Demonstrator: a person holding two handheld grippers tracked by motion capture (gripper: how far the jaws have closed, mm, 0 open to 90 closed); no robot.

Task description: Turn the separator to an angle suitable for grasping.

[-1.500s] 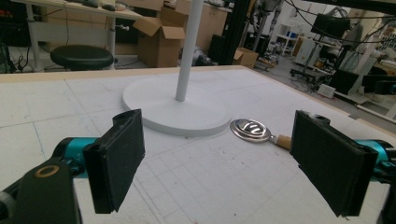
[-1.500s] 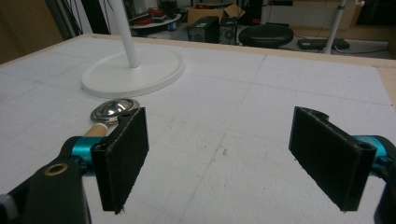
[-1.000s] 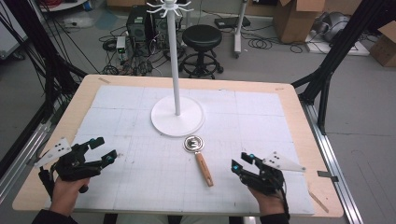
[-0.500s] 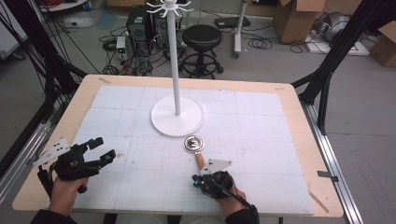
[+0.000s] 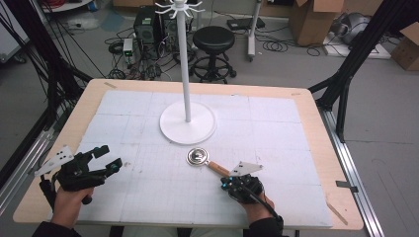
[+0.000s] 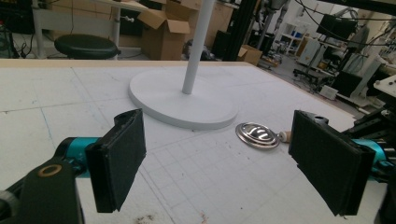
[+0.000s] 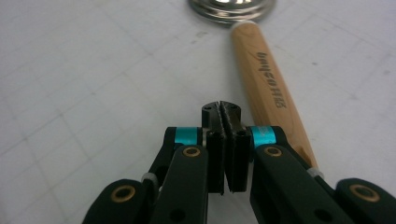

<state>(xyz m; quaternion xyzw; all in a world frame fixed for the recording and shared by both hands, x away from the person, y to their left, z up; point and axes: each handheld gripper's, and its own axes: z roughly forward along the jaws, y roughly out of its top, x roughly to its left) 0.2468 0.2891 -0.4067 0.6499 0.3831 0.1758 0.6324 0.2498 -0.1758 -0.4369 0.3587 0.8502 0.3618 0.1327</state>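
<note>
High view first: we see the left gripper [image 5: 106, 158] at the lower left of the frame, fingers spread wide with nothing between them, hovering over the white surface [image 5: 276, 128]. At lower centre-right we find the right gripper [image 5: 228, 183], its fingers pressed together, empty, just beside the wooden handle [image 7: 268, 84] of a ladle [image 5: 205, 160]. The ladle lies flat mid-frame, its shiny bowl [image 6: 257, 135] near the round base of the white stand [image 5: 188, 121].

Left tool [image 5: 109, 159] is held low with jaws wide apart, while right tool [image 7: 222, 109] seems pressed closed, empty.
</note>
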